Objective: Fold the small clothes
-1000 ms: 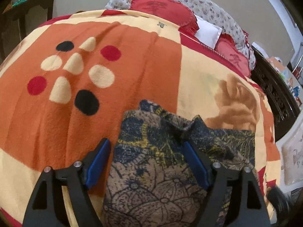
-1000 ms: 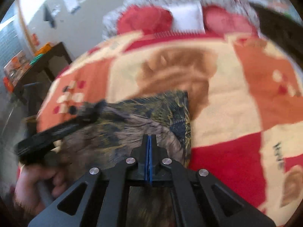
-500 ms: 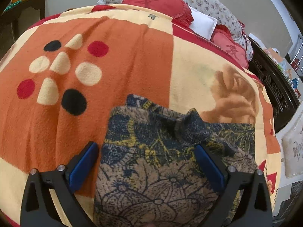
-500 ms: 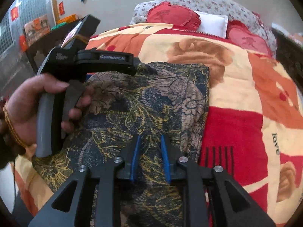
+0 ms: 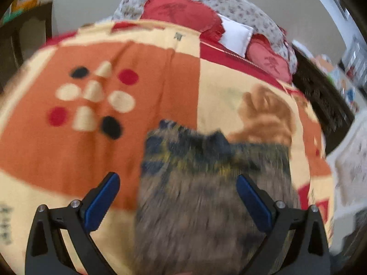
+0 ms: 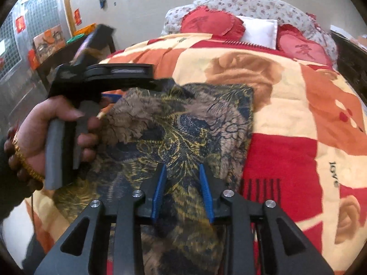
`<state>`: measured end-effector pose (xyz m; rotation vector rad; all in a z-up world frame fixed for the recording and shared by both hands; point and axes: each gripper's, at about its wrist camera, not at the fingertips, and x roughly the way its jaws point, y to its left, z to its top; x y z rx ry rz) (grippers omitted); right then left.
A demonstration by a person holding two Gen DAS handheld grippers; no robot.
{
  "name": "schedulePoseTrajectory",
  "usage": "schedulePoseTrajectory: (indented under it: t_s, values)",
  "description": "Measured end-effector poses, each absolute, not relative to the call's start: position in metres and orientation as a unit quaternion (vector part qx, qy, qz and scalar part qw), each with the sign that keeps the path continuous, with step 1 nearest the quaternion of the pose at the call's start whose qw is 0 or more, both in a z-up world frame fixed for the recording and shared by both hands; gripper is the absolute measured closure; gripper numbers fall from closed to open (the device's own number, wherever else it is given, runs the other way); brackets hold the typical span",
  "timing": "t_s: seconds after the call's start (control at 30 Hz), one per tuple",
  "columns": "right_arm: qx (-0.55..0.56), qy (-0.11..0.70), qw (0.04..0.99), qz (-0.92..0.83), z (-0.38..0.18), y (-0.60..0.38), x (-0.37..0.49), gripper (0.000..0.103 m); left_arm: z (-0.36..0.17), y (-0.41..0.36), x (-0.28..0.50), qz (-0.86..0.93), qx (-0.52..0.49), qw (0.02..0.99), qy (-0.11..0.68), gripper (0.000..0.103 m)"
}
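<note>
Cloth [image 5: 206, 194] with dark blue, brown and yellow flowers is what we see first from our left wrist camera. It lies on a big blanket [image 5: 137, 114] with orange, cream and red squares, spread over a bed. The picture is blurry here. Our left gripper [image 5: 177, 197] has its two blue fingers [image 5: 101, 202] spread very wide. One finger is over the orange and cream blanket, and the other is over the cloth. Nothing is pinched between them. We cannot tell if the fingers touch the cloth. Far back we see red pillows [image 5: 181, 16] and a white pillow [image 5: 236, 35] at the head of the bed.

From our right wrist camera the cloth [image 6: 183, 126] looks sharper. It lies flat on the blanket [image 6: 298, 114], with a straight folded edge on its right side, next to a red square. Our right gripper [image 6: 182, 190] hangs just over the near part of the cloth. Its jaws are opening, with a small gap between the blue fingers [image 6: 159, 190]. We see cloth through the gap, but the pads do not squeeze it. On the left side, our left hand [image 6: 55, 133] holds the grey handle of the left gripper, near the far left corner of the cloth. A gold bracelet [image 6: 29, 167] is on that wrist.
</note>
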<state>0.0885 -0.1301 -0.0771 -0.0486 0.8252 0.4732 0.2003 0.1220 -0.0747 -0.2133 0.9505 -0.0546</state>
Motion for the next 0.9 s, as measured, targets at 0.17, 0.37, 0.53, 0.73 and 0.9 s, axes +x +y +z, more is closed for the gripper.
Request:
schedulePoseTrajectory:
  t_s: [0.17,0.37,0.53,0.73,0.9]
  values:
    - [-0.049,0.406,0.882,0.234,-0.080,-0.133,0.045,0.072,-0.076,0.106,0.109,-0.073,-0.066,0.881,0.463,0.000]
    - [0.024,0.439,0.865,0.242,-0.123,-0.161,0.045,0.063,-0.119,0.098,0.065,-0.100,-0.081,0.874,0.468,0.001]
    - [0.004,0.444,0.864,0.238,-0.122,-0.157,0.046,0.061,-0.118,0.094,0.067,-0.091,-0.069,0.875,0.470,0.000]
    - [0.007,0.473,0.864,0.173,-0.097,-0.154,0.036,0.061,-0.118,0.093,0.057,-0.086,-0.076,0.884,0.452,0.001]
    - [-0.010,0.468,0.883,0.036,-0.070,-0.172,0.010,0.061,-0.119,0.097,0.057,-0.084,-0.077,0.885,0.451,0.001]
